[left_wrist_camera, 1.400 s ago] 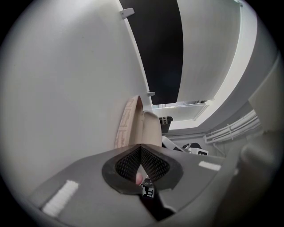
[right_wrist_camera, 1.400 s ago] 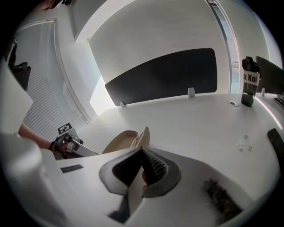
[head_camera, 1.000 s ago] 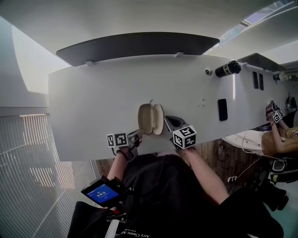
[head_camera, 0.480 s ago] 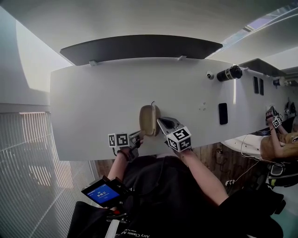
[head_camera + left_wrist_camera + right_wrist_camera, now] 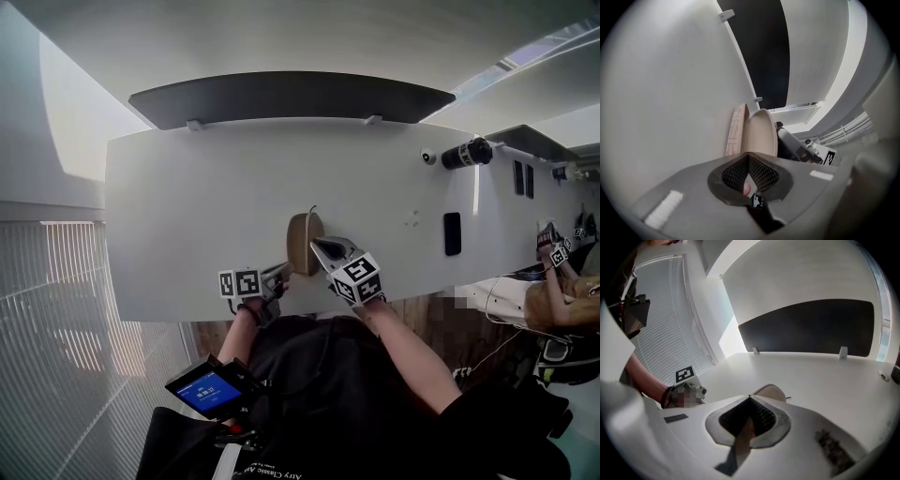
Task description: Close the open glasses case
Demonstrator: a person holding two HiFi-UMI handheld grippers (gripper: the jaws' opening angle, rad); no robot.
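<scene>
Right tongs (image 5: pixel 319 246), closed tip to tip and holding nothing, rest against the right side of the case (image 5: pixel 300 240), likely so they can push the lid over as a blunt wedge. Left tongs (image 5: pixel 280 273), likewise closed and empty, sit just beside the case's near left corner, seemingly to brace it against sliding. The case lies near the front edge of the table (image 5: pixel 178 206), its shells almost together with a thin gap between them. A phone (image 5: pixel 452 233) lies well right of the case.
</scene>
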